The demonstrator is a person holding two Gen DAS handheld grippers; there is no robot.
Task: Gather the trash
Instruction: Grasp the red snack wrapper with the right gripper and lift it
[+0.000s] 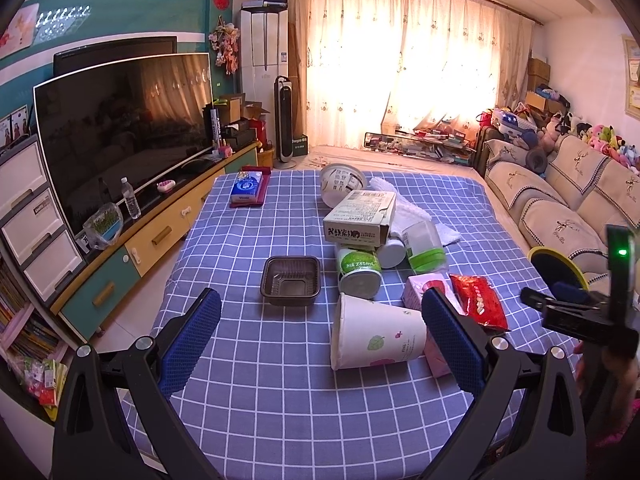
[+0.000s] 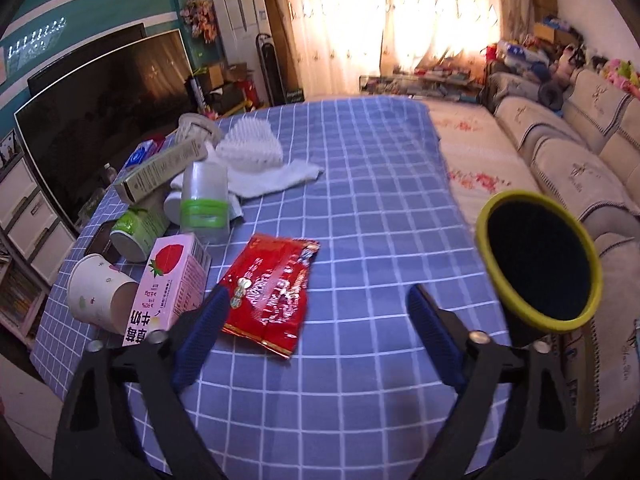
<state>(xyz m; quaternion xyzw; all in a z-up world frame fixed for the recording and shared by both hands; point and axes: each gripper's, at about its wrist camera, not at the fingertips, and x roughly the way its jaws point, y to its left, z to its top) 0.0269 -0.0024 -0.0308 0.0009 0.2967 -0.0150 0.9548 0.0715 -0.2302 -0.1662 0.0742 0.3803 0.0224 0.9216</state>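
Trash lies on a blue checked tablecloth (image 1: 248,360). A white paper cup (image 1: 376,338) lies on its side between the fingers of my open left gripper (image 1: 320,320), beside a pink strawberry milk carton (image 2: 168,284). A dark plastic tray (image 1: 291,280), a green-labelled cup (image 1: 358,272), a cardboard box (image 1: 360,214), a clear container with a green band (image 2: 205,204) and a white bowl (image 1: 342,184) lie beyond. My right gripper (image 2: 316,312) is open over the table, its left finger by a red snack packet (image 2: 270,292). A black bin with a yellow-green rim (image 2: 538,258) stands at the right.
A white cloth (image 2: 260,160) and a blue tissue pack (image 1: 247,188) lie on the table. A TV (image 1: 124,128) on a low cabinet stands left; a sofa (image 1: 560,200) runs along the right. The right gripper's body shows in the left wrist view (image 1: 580,312).
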